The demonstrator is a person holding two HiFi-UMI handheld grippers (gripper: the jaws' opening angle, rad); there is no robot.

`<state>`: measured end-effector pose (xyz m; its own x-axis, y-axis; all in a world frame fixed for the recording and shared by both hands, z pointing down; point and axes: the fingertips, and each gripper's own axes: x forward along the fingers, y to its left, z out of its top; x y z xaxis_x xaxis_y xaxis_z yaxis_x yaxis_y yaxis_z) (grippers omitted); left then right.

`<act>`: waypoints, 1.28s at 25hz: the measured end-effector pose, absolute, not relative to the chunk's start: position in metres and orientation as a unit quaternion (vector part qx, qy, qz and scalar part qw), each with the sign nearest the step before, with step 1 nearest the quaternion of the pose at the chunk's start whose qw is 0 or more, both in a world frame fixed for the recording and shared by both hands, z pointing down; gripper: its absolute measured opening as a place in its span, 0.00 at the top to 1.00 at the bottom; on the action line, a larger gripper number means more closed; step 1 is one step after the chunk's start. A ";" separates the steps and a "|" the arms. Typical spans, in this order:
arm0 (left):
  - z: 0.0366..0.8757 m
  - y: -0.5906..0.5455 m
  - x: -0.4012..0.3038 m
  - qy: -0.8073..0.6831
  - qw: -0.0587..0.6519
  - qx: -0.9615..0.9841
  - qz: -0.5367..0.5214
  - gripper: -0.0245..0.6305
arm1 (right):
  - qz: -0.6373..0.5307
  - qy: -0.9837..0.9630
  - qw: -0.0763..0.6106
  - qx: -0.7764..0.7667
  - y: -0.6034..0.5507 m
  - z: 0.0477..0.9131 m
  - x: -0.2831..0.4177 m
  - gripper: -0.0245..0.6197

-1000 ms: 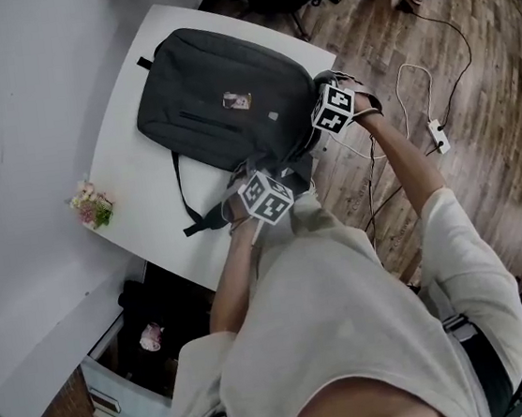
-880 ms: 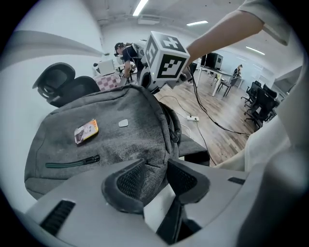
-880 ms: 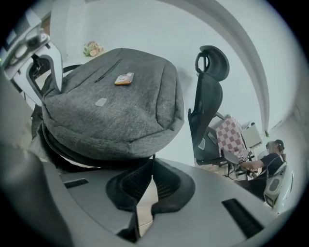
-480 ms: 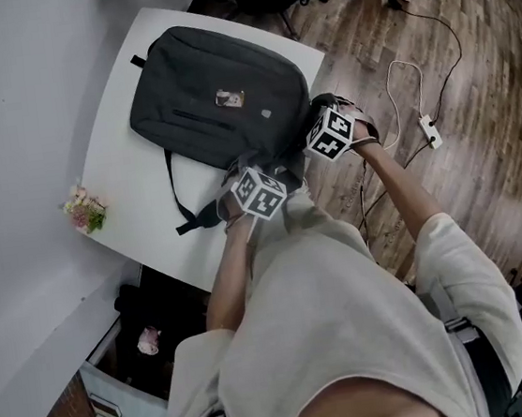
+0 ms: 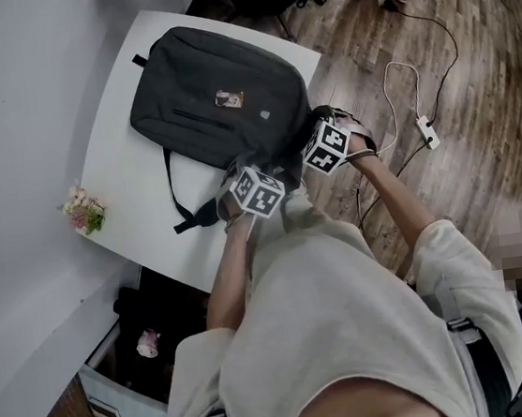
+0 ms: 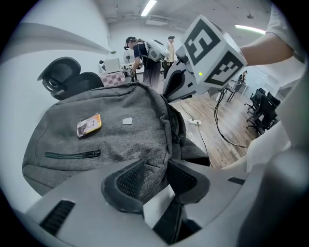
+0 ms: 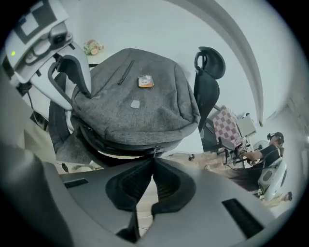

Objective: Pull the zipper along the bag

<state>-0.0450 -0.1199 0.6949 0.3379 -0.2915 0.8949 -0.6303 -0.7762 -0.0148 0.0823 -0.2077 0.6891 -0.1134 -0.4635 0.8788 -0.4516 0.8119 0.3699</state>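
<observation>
A dark grey backpack (image 5: 218, 85) lies flat on the white table (image 5: 130, 181). My left gripper (image 5: 261, 190) is at the bag's near corner, and in the left gripper view (image 6: 157, 179) its jaws are shut on a fold of the bag's fabric (image 6: 149, 164). My right gripper (image 5: 327, 144) is at the bag's right side edge. In the right gripper view (image 7: 153, 166) its jaws are shut on the small zipper pull (image 7: 154, 152) at their tips. To the left of the pull the zip gapes dark and open (image 7: 96, 140).
A small bunch of flowers (image 5: 84, 207) lies at the table's left edge. A black office chair (image 7: 208, 82) stands behind the table. A power strip with its cable (image 5: 431, 132) lies on the wooden floor at the right. A storage box (image 5: 123, 390) sits below the table.
My right gripper has travelled along the bag's side edge toward the near corner and the left gripper. The left gripper has kept its hold in place.
</observation>
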 end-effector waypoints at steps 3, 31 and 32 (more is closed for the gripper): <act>0.695 -0.121 -0.047 -0.291 0.172 0.800 0.496 0.71 | -0.012 -0.744 0.599 0.296 -0.191 0.694 0.073 0.93; 0.625 -0.140 -0.072 -0.402 0.170 0.837 0.331 0.63 | 0.187 -0.827 0.316 0.425 -0.176 0.633 0.063 0.76; 0.613 -0.147 -0.078 -0.421 0.171 0.836 0.307 0.64 | 0.187 -0.828 0.300 0.436 -0.182 0.623 0.065 0.77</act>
